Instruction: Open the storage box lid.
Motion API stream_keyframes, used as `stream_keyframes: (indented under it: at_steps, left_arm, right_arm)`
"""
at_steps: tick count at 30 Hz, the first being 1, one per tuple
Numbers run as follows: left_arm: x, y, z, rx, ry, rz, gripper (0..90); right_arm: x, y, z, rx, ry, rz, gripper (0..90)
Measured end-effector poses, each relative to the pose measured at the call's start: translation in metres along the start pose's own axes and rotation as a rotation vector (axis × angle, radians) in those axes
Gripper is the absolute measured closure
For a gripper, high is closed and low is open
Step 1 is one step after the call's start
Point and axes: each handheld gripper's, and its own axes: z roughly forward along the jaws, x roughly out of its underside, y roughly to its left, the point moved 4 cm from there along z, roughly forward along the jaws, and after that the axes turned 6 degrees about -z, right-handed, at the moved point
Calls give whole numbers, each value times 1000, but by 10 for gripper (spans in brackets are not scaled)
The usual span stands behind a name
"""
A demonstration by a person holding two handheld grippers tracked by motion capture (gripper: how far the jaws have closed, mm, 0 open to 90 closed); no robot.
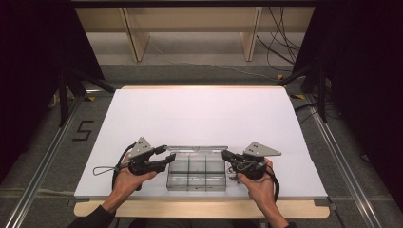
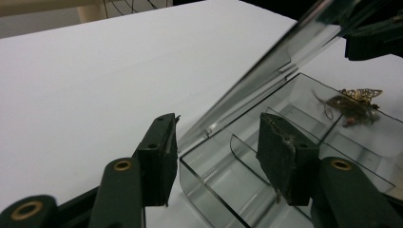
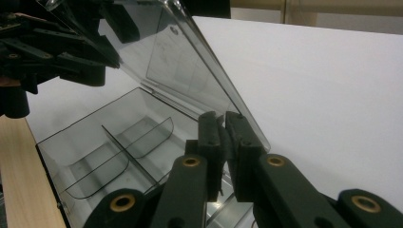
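Two grippers working at clear compartment box (image 1: pixel 196 173) sitting near front edge of white table (image 1: pixel 204 114). Left gripper (image 1: pixel 167 156) standing partly open, jaws straddling box's left corner wall, pads not pressing. Right gripper (image 1: pixel 225 156) pinching raised lid (image 3: pixel 190 66) edge, jaws clamped. Gold trinket (image 2: pixel 354 102) lying in one compartment.

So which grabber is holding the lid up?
The right gripper: its jaws pinch the lid. The left gripper has open jaws around a corner of the box.
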Motion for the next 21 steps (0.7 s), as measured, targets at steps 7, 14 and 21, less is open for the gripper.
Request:
stream_keyframes:
  at_steps: [7,14,21]
  left_arm:
    - [-7,1,10,41,-9,20,543]
    - [-10,3,13,52,-1,36,590]
    - [-13,7,16,75,-7,54,622]
  right_arm:
    - [0,-1,2,1,8,9,856]
    - [-1,-4,5,-1,9,4,856]
    - [-1,-8,7,13,9,-15,856]
